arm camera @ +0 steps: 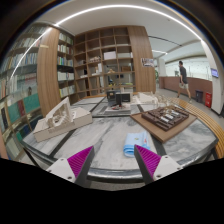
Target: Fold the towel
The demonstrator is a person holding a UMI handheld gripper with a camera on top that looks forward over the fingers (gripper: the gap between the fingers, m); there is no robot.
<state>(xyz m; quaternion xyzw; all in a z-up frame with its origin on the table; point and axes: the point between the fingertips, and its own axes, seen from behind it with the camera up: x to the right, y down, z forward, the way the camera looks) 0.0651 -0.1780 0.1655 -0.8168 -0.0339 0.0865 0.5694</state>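
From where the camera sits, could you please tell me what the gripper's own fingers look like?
The gripper shows two fingers, each a pale, wedge-like piece bearing a bright magenta pad on its inner face. The pads look flat, triangular and taper towards the tips. No cables, markings or sleeve are visible.

Marble table (pixel 185 140), architectural models (pixel 62 120), tall bookshelves (pixel 103 62), person (pixel 183 77) standing beyond

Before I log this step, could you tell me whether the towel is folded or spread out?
Folded: the light blue towel lies as a small compact bundle on the marble table, just beyond the open gripper.
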